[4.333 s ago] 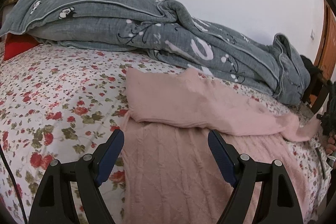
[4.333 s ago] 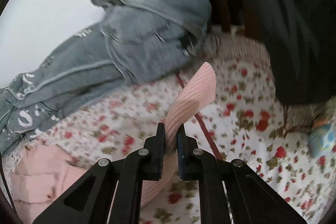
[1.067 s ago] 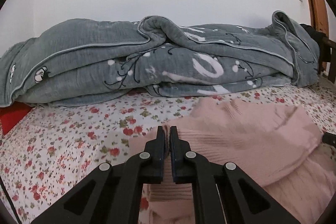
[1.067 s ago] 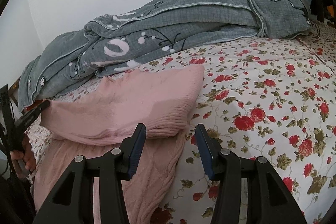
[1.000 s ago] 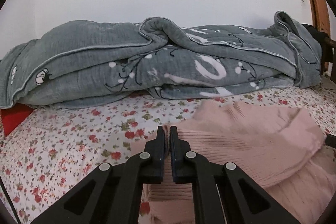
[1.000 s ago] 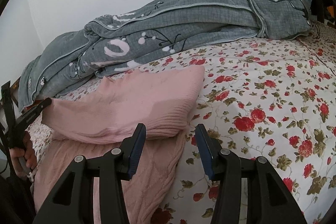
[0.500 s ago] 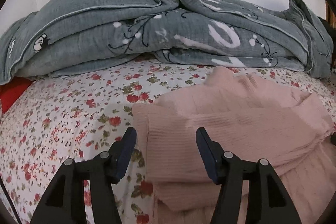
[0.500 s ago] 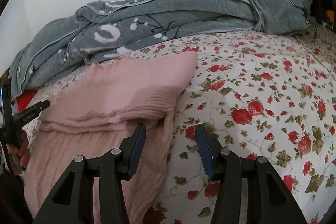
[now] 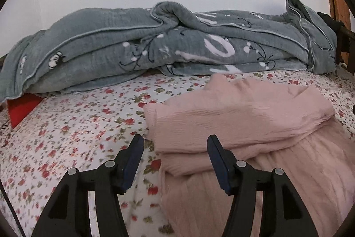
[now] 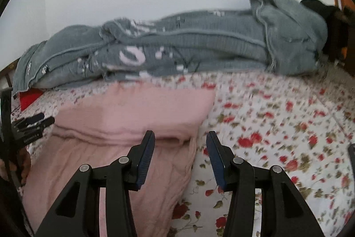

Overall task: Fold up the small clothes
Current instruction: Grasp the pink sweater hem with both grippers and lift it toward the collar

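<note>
While both sets of fingers hover released over the bed (image 9: 73, 126), your pink sweater (image 9: 244, 123) lies half-folded on it | soft, light, floppy knit, likely to sag | pinch its near folded corners: left gripper (image 9: 175, 161), right gripper (image 10: 179, 157).

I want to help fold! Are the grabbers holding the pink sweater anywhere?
No. The left hand-held gripper and right hand-held gripper are both open and empty; the pink sweater lies loose on the bed.

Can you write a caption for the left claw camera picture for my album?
Open left claw hovers above the folded pink sweater on a flowery bed.
</note>
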A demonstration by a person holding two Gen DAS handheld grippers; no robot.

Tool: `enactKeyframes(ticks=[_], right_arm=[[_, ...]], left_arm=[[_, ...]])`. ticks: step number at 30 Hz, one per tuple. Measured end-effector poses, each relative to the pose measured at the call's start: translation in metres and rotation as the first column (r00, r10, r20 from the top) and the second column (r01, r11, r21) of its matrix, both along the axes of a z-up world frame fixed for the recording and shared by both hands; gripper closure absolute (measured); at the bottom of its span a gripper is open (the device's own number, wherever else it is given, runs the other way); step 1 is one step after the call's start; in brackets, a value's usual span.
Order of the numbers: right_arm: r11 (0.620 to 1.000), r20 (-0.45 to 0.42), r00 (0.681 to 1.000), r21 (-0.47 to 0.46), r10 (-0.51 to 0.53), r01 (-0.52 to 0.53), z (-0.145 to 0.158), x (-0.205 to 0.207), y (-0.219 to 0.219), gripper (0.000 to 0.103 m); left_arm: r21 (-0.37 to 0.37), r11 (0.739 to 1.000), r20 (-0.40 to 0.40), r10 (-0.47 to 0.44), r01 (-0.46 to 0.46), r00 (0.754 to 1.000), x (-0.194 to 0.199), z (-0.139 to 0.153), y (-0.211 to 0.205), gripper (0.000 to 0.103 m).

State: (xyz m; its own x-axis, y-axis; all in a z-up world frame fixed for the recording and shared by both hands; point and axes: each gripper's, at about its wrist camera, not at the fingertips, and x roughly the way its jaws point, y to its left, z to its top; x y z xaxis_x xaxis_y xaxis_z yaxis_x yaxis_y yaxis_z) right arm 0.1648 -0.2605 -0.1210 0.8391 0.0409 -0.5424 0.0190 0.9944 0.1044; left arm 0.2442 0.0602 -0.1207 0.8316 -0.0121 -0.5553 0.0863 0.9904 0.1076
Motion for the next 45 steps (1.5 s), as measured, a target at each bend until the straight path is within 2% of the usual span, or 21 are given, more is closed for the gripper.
enactKeyframes(ticks=[3, 7, 9, 12, 16, 22, 25, 28, 30, 32, 34, 36, 39, 40, 42, 43, 45], right_arm=[[1.0, -0.036, 0.999, 0.021, -0.008, 0.009, 0.004, -0.017, -0.001, 0.055], [0.999, -0.121, 0.992, 0.046, 0.03, -0.024, -0.005, -0.056, -0.004, 0.055], [0.998, -0.155, 0.987, 0.055, 0.047, -0.039, -0.011, -0.08, -0.002, 0.055], [0.995, -0.161, 0.984, 0.076, 0.074, -0.062, -0.018, -0.115, 0.005, 0.055], [0.989, -0.173, 0.977, 0.102, 0.125, -0.108, -0.031, -0.152, 0.019, 0.055], [0.986, -0.188, 0.968, 0.065, 0.166, -0.156, -0.051, -0.191, 0.039, 0.058], [0.985, -0.2, 0.965, 0.041, 0.172, -0.167, -0.057, -0.207, 0.042, 0.058], [0.986, -0.205, 0.965, 0.064, 0.165, -0.155, -0.061, -0.219, 0.038, 0.058], [0.985, -0.207, 0.964, 0.076, 0.167, -0.155, -0.064, -0.226, 0.037, 0.058], [0.988, -0.219, 0.963, 0.059, 0.154, -0.145, -0.069, -0.232, 0.038, 0.058], [0.991, -0.218, 0.967, 0.044, 0.135, -0.129, -0.074, -0.236, 0.04, 0.059], [0.994, -0.207, 0.973, 0.016, 0.107, -0.106, -0.076, -0.235, 0.042, 0.065], [0.995, -0.188, 0.98, -0.062, 0.06, -0.073, -0.08, -0.227, 0.048, 0.07], [0.994, -0.188, 0.981, -0.084, 0.05, -0.067, -0.083, -0.224, 0.05, 0.073], [0.991, -0.187, 0.981, -0.115, 0.041, -0.064, -0.087, -0.218, 0.054, 0.093], [0.989, -0.165, 0.986, -0.133, 0.039, -0.061, -0.087, -0.216, 0.056, 0.097], [0.98, -0.141, 0.989, -0.186, 0.048, -0.074, -0.082, -0.222, 0.062, 0.099]], left_arm=[[-0.042, 0.999, -0.01, 0.003, -0.004, 1.0, -0.026, 0.002, 0.008, 0.046], [-0.168, 0.986, -0.077, -0.024, 0.011, 0.997, -0.066, -0.003, 0.023, 0.046], [-0.2, 0.98, -0.098, -0.025, 0.004, 0.995, -0.085, -0.007, 0.029, 0.046], [-0.231, 0.973, -0.123, -0.015, -0.014, 0.992, -0.121, -0.014, 0.037, 0.042], [-0.307, 0.952, -0.172, -0.032, -0.023, 0.985, -0.165, -0.028, 0.05, 0.037], [-0.276, 0.961, -0.237, -0.037, -0.03, 0.971, -0.203, -0.053, 0.048, 0.037], [-0.3, 0.954, -0.248, -0.06, -0.017, 0.967, -0.212, -0.059, 0.044, 0.037], [-0.305, 0.952, -0.246, -0.078, 0.0, 0.966, -0.216, -0.059, 0.036, 0.038], [-0.302, 0.953, -0.239, -0.09, 0.014, 0.967, -0.218, -0.058, 0.03, 0.041], [-0.295, 0.955, -0.239, -0.1, 0.026, 0.966, -0.218, -0.057, 0.024, 0.048], [-0.295, 0.955, -0.233, -0.112, 0.04, 0.966, -0.219, -0.056, 0.02, 0.05], [-0.285, 0.958, -0.235, -0.109, 0.038, 0.966, -0.219, -0.056, 0.019, 0.054], [-0.283, 0.958, -0.241, -0.108, 0.036, 0.964, -0.219, -0.057, 0.019, 0.065], [-0.285, 0.958, -0.246, -0.103, 0.029, 0.964, -0.218, -0.058, 0.021, 0.073], [-0.301, 0.953, -0.254, -0.099, 0.018, 0.962, -0.216, -0.06, 0.024, 0.087], [-0.314, 0.949, -0.26, -0.099, 0.013, 0.961, -0.215, -0.061, 0.027, 0.095], [-0.34, 0.94, -0.261, -0.098, 0.004, 0.96, -0.215, -0.061, 0.035, 0.095]])
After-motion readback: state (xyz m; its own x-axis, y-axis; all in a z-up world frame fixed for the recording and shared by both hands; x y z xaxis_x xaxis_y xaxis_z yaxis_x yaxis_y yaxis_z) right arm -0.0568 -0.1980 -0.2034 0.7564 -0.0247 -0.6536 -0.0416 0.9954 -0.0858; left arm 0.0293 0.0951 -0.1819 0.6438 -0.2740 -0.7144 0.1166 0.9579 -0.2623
